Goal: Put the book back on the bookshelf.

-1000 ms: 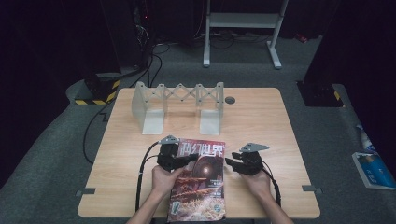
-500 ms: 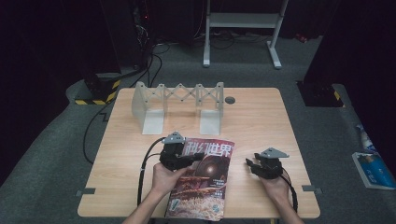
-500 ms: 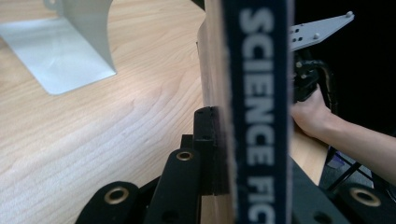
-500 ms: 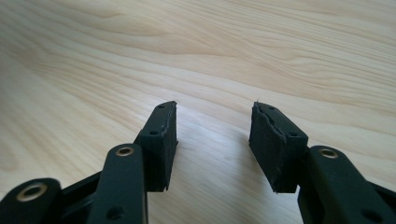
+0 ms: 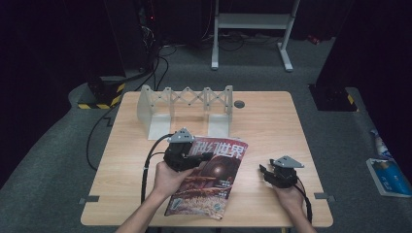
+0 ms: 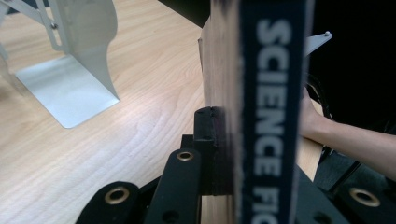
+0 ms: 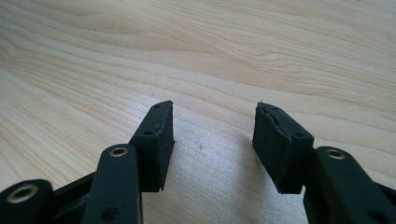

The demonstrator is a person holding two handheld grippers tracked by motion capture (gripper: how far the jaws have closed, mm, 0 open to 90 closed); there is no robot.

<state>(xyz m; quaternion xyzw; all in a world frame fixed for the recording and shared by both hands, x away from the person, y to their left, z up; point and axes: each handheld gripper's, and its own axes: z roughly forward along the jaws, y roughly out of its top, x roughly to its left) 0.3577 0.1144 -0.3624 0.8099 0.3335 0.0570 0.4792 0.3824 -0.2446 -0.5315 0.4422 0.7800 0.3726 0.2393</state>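
While the left gripper (image 5: 194, 156) pinches the magazine (image 5: 214, 177) by its spine just in front of the white rack (image 5: 187, 104), lift it upright and slide it between 2 dividers, keeping the spread, empty right gripper (image 5: 265, 171) clear.

Left black two-jaw gripper (image 6: 224, 154) clamped on thin magazine with dark blue spine lettered "SCIENCE" (image 6: 271, 107), edge-on, centre frame. Light wooden worktop (image 6: 140, 107) beneath. Pale grey metal bookend foot (image 6: 70, 88) upper left. Person's forearm (image 6: 345, 137) right, behind magazine.
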